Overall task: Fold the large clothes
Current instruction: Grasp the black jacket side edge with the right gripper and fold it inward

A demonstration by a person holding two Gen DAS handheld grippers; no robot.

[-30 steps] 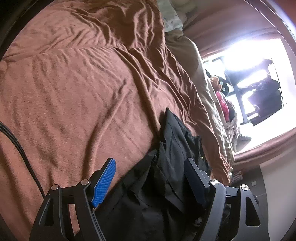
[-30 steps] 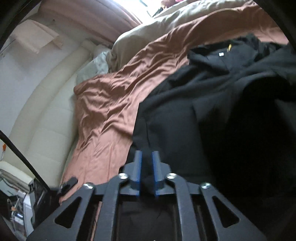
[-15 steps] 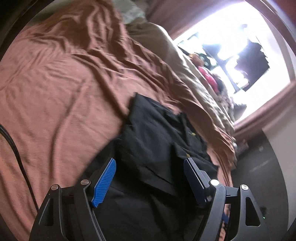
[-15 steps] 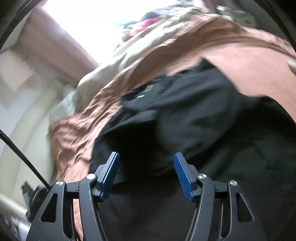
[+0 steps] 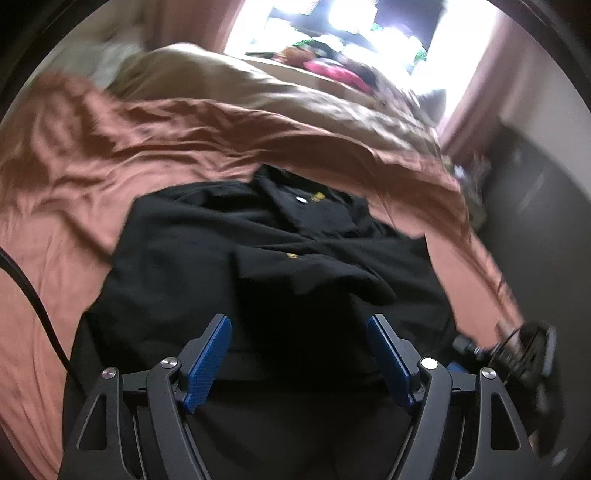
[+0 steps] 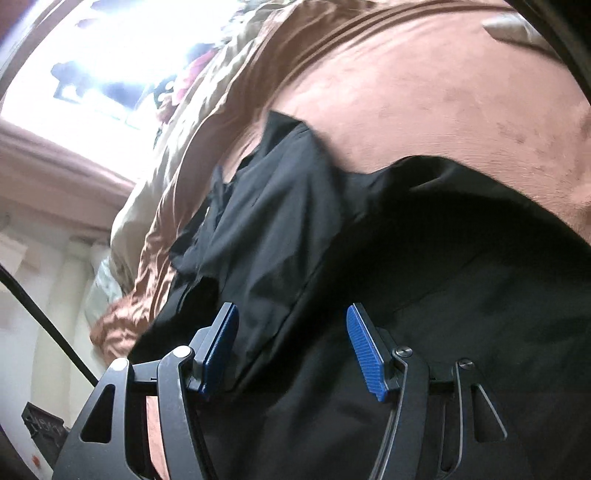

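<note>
A large black garment (image 5: pixel 266 254) with small yellow marks near its collar lies crumpled on a rust-brown bedsheet (image 5: pixel 110 155). My left gripper (image 5: pixel 299 325) is open and empty, its blue pads spread above the garment's near part. In the right wrist view the same garment (image 6: pixel 369 266) fills the lower frame, with a flap reaching up onto the sheet (image 6: pixel 424 92). My right gripper (image 6: pixel 291 314) is open and empty just over the cloth.
A beige duvet (image 5: pixel 258 85) is bunched along the far side of the bed under a bright window (image 5: pixel 351 22). A dark floor (image 5: pixel 535 221) lies beyond the bed's right edge. A cream padded headboard (image 6: pixel 44 295) stands at left in the right wrist view.
My right gripper opened and let go of the black cloth it pinched a second ago. Both grippers swung so the garment now sits centred ahead. The left gripper stayed open.
</note>
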